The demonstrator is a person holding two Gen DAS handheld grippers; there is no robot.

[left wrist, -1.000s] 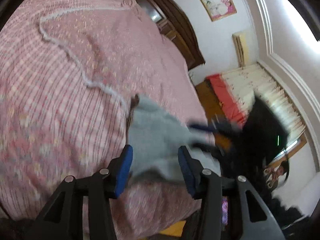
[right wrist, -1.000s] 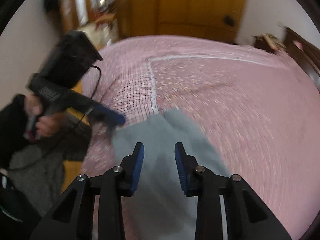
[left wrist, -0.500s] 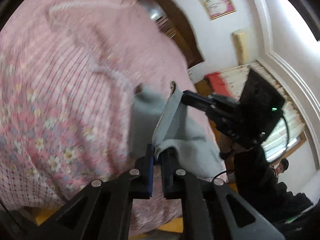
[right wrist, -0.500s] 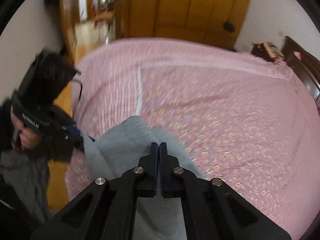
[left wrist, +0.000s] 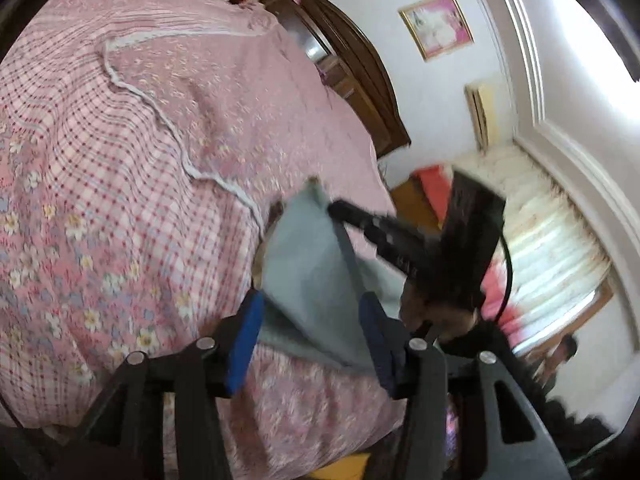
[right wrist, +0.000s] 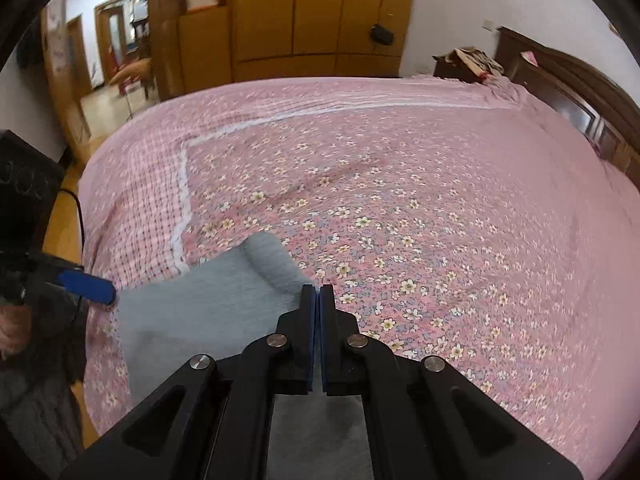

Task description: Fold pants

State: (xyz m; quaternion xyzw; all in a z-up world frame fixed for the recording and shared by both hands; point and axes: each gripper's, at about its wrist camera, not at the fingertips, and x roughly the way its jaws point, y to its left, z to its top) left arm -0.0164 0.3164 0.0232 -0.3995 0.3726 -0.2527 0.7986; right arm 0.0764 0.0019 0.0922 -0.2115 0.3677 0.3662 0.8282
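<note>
While pinching the grey pants (right wrist: 208, 312) with jaws pressed together, right gripper (right wrist: 316, 296) lifting fabric off the pink bedspread (right wrist: 400, 200); left gripper (left wrist: 308, 344) spread wide, pants fold between its pads, ungripped

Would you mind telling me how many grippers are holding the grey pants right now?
1. The right gripper is shut on the pants near the bed's edge; the left gripper is open, its fingers either side of the cloth.

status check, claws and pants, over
Left claw open, fingers either side of the grey fleece pants. Right claw shut on pants edge, cloth lifted off pink floral bedspread. Nothing in the way.
</note>
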